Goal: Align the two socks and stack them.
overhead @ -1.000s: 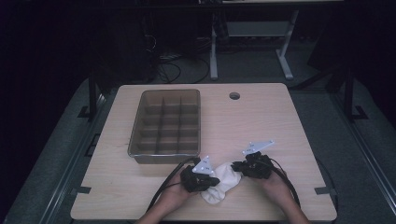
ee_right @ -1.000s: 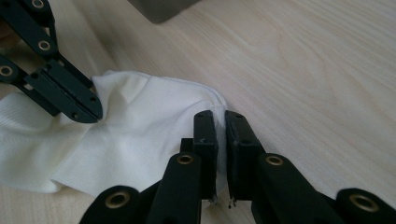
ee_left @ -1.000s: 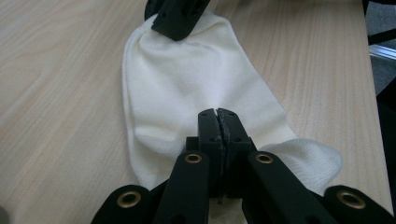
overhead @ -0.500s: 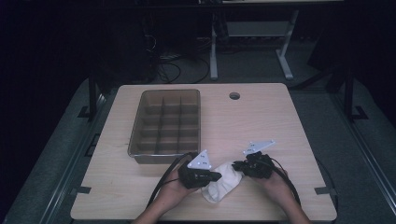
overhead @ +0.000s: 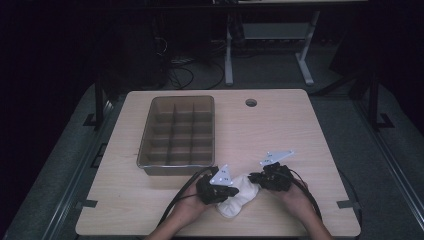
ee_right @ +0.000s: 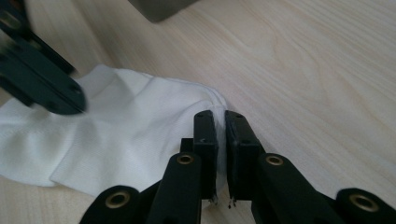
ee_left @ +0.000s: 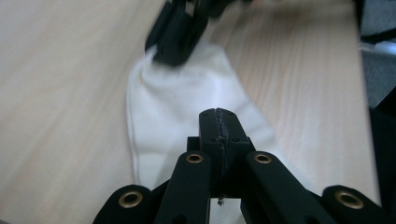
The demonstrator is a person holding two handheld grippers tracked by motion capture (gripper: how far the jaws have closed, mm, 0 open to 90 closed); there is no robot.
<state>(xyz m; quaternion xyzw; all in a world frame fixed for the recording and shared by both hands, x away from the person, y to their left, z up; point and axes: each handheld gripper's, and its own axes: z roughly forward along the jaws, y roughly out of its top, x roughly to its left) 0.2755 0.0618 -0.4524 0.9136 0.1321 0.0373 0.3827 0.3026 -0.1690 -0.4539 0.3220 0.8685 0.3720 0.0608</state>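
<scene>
**Two claws on a sock**

A white sock (overhead: 235, 197) lies at the near edge of the bench (overhead: 300, 130), just in front of a divided tray (overhead: 177, 135). The right claw (ee_right: 219, 116) pinches its edge. The left claw (ee_left: 218, 116) is closed above the cloth; whether it grips cloth cannot be told.

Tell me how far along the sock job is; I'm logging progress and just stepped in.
Early stage. Done: the right gripper is shut on the edge of the white sock. In hand: the left gripper, jaws shut, sits over the sock lying on the table. Left: the divided tray holds nothing, so likely any folding and stowing remain.
</scene>
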